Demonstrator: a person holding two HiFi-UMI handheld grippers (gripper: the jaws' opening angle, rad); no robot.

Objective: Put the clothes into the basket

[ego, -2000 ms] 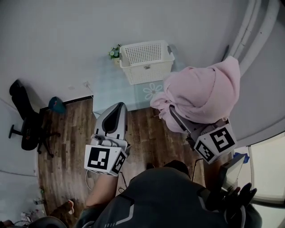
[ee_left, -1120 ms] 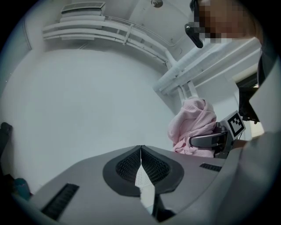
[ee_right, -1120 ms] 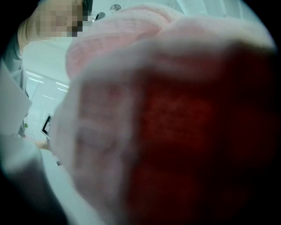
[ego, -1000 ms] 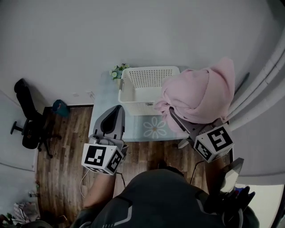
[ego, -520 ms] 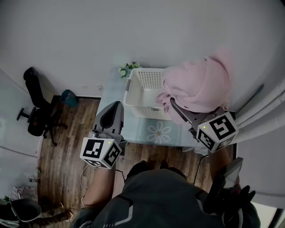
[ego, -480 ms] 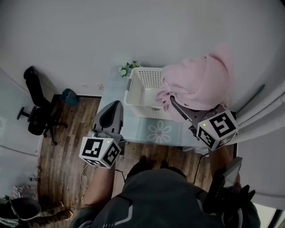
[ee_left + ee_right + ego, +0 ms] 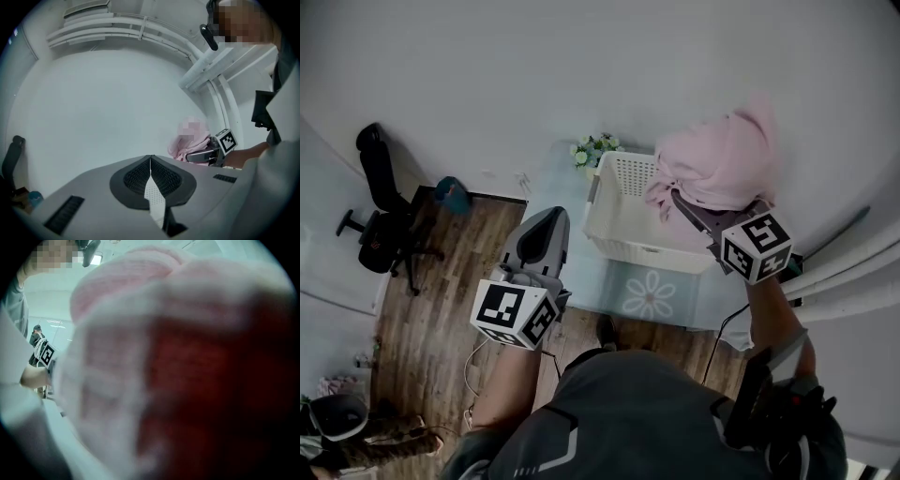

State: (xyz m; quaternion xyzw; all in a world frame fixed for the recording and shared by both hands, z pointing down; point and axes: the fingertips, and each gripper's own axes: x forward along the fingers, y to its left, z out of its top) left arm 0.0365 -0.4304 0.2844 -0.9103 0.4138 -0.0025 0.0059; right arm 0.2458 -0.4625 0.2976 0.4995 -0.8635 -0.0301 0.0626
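We count one piece of clothing, a pink garment (image 7: 717, 164), bunched into a thick bundle and held in the air on the right gripper (image 7: 686, 206). It hangs over the far right corner of the one white basket (image 7: 623, 220) and covers part of that rim from our head view. In the right gripper view the same pink cloth (image 7: 164, 357) fills almost the whole picture and hides the fingers. From the way the bundle rides on the gripper, we take them to be set wide and clamped on the fabric.

The basket stands on a pale blue worktop (image 7: 684, 305) printed with one flower. Just beside its far left corner is one small pot of flowers (image 7: 595, 150), close to the wall.

There are two grippers. The left gripper (image 7: 546, 220) hangs well apart from the basket, over the near left edge of the worktop. In its own view its fingers (image 7: 138, 176) are pressed together with nothing between them. Past them we see the pink bundle (image 7: 180, 147) and the right gripper's marker cube (image 7: 227, 139).

Further left, on the wooden floor (image 7: 441, 272), stands one black office chair (image 7: 380, 225), with one small blue object (image 7: 450, 195) by the wall.
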